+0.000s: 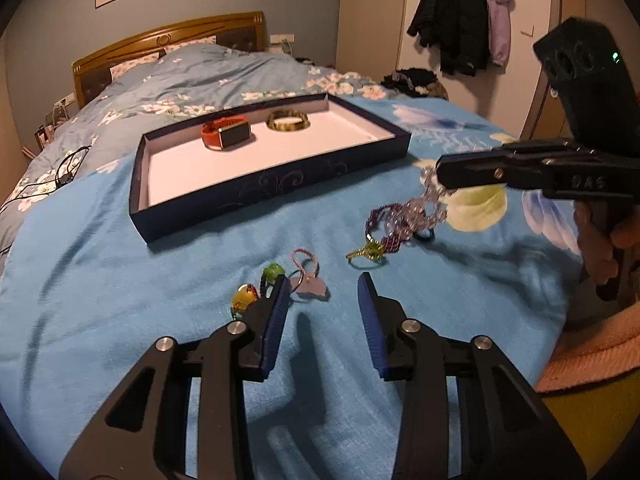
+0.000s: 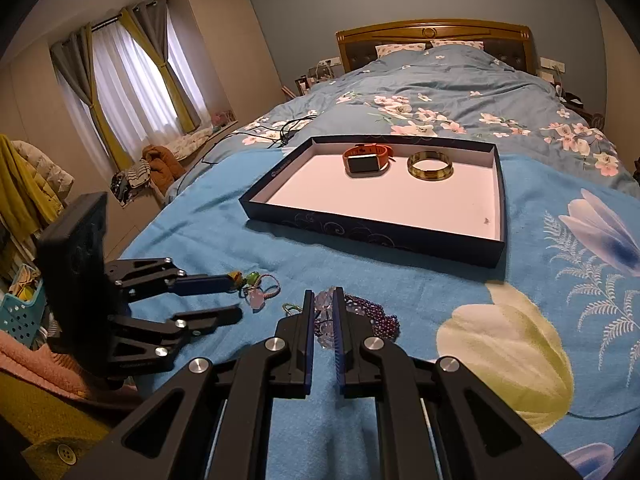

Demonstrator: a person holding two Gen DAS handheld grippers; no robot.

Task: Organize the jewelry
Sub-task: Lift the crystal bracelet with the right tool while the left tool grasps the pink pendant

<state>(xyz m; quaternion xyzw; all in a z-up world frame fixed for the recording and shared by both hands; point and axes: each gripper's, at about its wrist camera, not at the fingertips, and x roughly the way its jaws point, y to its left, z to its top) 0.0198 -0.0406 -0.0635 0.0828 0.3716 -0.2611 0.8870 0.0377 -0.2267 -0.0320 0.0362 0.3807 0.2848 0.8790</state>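
A dark blue tray (image 1: 256,184) (image 2: 372,230) lies on the blue blanket, holding an orange watch (image 1: 226,135) (image 2: 366,161) and a green-gold bangle (image 1: 288,121) (image 2: 430,166). My right gripper (image 2: 324,300) (image 1: 438,170) is shut on a clear crystal bead bracelet (image 1: 426,204) (image 2: 325,308), lifting it just above a purple bead bracelet (image 1: 390,232) (image 2: 372,316). My left gripper (image 1: 324,284) (image 2: 236,294) is open and empty above the blanket. By its left finger lie a pink cord ring with pendant (image 1: 306,276) (image 2: 260,294) and green and amber beads (image 1: 256,288). A green charm (image 1: 366,254) lies nearby.
The bed carries a floral duvet (image 2: 440,92) and black cables (image 1: 66,170) beyond the tray. Coats (image 1: 460,20) hang on the wall to the right. Curtains (image 2: 132,80) and clothing piles are on the left side of the room.
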